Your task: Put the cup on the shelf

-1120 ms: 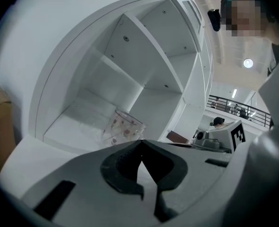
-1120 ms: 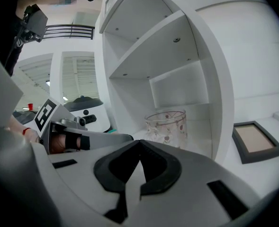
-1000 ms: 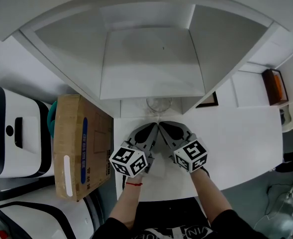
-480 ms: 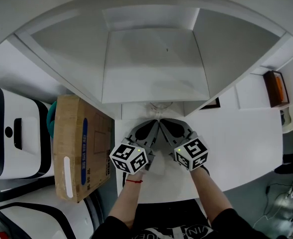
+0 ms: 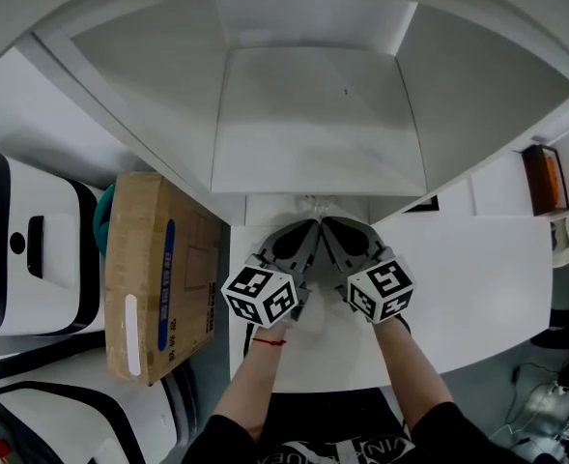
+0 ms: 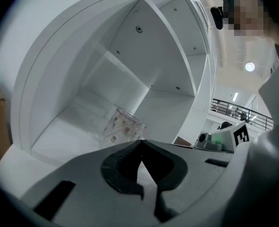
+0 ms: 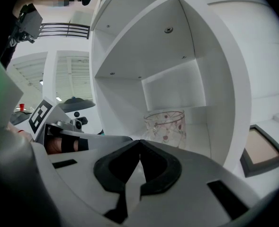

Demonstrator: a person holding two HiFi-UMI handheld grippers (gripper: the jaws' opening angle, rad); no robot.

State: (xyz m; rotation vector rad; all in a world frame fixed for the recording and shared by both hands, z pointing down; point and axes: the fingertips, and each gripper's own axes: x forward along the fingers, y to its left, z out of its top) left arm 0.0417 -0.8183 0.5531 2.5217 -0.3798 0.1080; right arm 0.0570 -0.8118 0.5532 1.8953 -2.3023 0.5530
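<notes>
A clear glass cup (image 7: 166, 126) with small red and pink marks stands upright on the floor of the white shelf's lowest compartment (image 5: 313, 114). In the head view only a sliver of the cup (image 5: 315, 204) shows under the shelf's front edge. My left gripper (image 5: 312, 226) and right gripper (image 5: 326, 224) lie side by side on the table, tips nearly together, pointing at the cup. Both are shut with nothing between the jaws. The left gripper's tip (image 6: 140, 141) sits just before the cup (image 6: 122, 126), and so does the right's (image 7: 139, 141). I cannot tell whether either touches the cup.
A cardboard box (image 5: 158, 269) stands left of the white table (image 5: 477, 278), with a white appliance (image 5: 23, 249) beyond it. A dark picture frame (image 7: 262, 150) lies right of the shelf. An orange-brown object (image 5: 543, 177) sits at the far right.
Both grippers have moved a little forward toward the shelf, staying shut. Less of the cup shows below the shelf's front edge than a second ago.
</notes>
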